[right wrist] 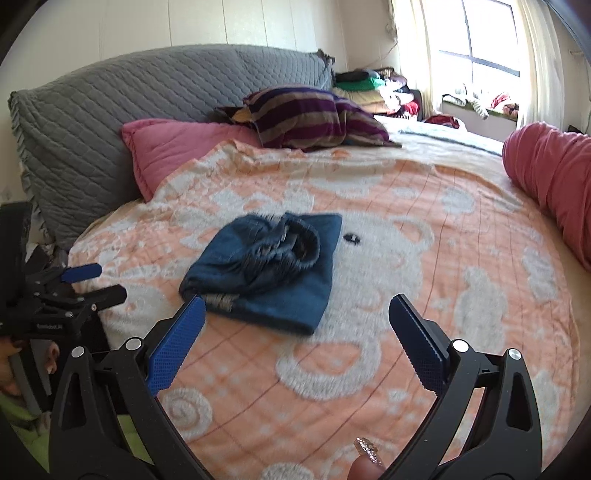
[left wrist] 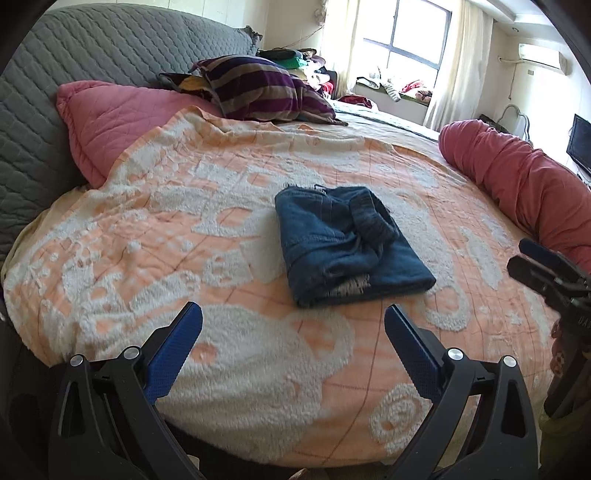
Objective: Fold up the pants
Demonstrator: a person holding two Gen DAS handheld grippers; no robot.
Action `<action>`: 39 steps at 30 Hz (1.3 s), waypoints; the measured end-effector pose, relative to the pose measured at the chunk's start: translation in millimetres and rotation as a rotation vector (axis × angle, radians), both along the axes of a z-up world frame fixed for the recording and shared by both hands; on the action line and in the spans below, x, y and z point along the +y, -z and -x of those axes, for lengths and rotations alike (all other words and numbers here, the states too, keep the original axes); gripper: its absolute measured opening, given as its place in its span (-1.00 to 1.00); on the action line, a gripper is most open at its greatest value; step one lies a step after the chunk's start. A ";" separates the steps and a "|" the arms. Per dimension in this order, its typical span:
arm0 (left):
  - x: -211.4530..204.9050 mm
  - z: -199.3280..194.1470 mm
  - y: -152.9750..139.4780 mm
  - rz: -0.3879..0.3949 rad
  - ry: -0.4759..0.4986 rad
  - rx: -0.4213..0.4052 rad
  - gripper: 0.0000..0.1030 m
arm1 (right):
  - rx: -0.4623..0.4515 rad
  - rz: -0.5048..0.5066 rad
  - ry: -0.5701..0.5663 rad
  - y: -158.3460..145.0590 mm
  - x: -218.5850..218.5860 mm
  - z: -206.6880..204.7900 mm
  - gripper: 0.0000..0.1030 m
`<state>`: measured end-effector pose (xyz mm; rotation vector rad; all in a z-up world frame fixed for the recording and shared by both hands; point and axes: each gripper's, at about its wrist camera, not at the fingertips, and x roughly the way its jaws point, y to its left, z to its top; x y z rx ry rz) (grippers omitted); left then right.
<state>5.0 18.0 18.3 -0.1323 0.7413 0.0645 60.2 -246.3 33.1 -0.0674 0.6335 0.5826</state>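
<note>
— Looking at the bed, where are the pants (left wrist: 351, 243)?

— Folded into a thick blue bundle in the middle of the orange and white blanket (left wrist: 229, 229), with the knit waistband lying on top. A small dark bit (right wrist: 352, 239) sits on the blanket just beside them.

— And the tongs?

— The left gripper (left wrist: 293, 326) is spread wide, holding nothing, short of the pants. The right gripper (right wrist: 296, 319) is spread wide too, empty, near the bundle's front edge.

— Behind?

— A pink pillow (left wrist: 110, 118) and a striped pillow (left wrist: 258, 88).

daylight from blown-out window (left wrist: 413, 33) | soft shadows | fisheye edges dark | right view slightly blurred
</note>
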 end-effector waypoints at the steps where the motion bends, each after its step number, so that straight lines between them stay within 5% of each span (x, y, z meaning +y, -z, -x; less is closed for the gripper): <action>1: -0.5 1.9 1.4 0.003 0.001 0.002 0.91 | 0.005 0.005 0.008 4.2 0.7 2.9 0.82; 17: -3.3 4.6 24.7 0.021 -0.004 0.052 0.91 | 0.091 0.050 0.093 45.0 -14.7 5.0 0.82; 39: -7.8 1.1 34.7 0.009 0.007 0.076 0.91 | 0.109 0.055 0.055 49.2 -1.1 2.0 0.82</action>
